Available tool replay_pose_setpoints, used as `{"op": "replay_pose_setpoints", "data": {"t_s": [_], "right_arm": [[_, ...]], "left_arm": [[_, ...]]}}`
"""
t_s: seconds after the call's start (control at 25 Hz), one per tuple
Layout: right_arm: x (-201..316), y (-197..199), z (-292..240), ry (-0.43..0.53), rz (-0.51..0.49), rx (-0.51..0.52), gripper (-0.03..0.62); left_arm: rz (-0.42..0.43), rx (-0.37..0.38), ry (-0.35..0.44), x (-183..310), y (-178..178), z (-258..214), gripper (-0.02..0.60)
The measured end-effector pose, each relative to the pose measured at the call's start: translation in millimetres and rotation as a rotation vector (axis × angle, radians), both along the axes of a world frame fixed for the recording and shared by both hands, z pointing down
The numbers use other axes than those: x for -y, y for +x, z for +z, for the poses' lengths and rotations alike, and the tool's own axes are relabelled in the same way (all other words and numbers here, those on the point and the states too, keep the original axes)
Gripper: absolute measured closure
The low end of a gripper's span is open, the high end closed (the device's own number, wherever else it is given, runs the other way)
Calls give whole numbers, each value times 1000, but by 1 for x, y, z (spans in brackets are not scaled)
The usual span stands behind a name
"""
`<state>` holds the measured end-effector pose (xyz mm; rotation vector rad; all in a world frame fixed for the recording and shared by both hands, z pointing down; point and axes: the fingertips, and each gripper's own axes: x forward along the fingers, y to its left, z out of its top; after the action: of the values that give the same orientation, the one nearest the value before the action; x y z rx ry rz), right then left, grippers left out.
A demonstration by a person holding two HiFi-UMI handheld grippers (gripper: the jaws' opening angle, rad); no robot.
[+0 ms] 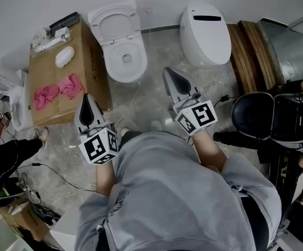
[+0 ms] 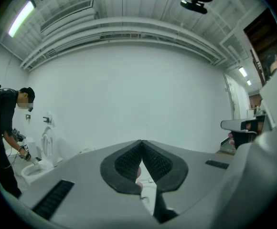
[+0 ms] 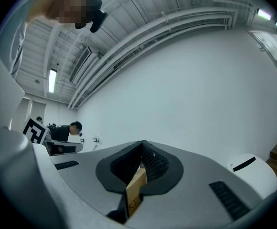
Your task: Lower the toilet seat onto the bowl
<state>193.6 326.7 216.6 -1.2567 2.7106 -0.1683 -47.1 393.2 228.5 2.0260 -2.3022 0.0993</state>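
Note:
In the head view a white toilet stands against the far wall with its seat raised above the open bowl. My left gripper hovers over the floor, near and left of the bowl, shut and empty. My right gripper is just right of the bowl, also shut with nothing held. In the left gripper view the left gripper's pads meet at the tip, and white porcelain shows through the gap below. The right gripper view shows the right gripper's pads touching, with brown cardboard behind the gap.
A cardboard box with pink cloths stands left of the toilet. A second white toilet with its lid down is to the right, beside wooden boards. A person bends at another toilet far left. Cables lie on the floor.

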Motion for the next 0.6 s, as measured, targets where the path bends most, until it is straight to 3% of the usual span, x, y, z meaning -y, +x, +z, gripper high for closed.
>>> {"op": "replay_pose_setpoints", "data": {"t_s": [0.28,0.6], "right_arm": [[14,4,10,-17,0,4,595],[32,-15,14,-11,20,-6,595]], "left_arm": [[-25,9,-18,0,1,7,581],[6,2,-5,24,-13,10,581]]}}
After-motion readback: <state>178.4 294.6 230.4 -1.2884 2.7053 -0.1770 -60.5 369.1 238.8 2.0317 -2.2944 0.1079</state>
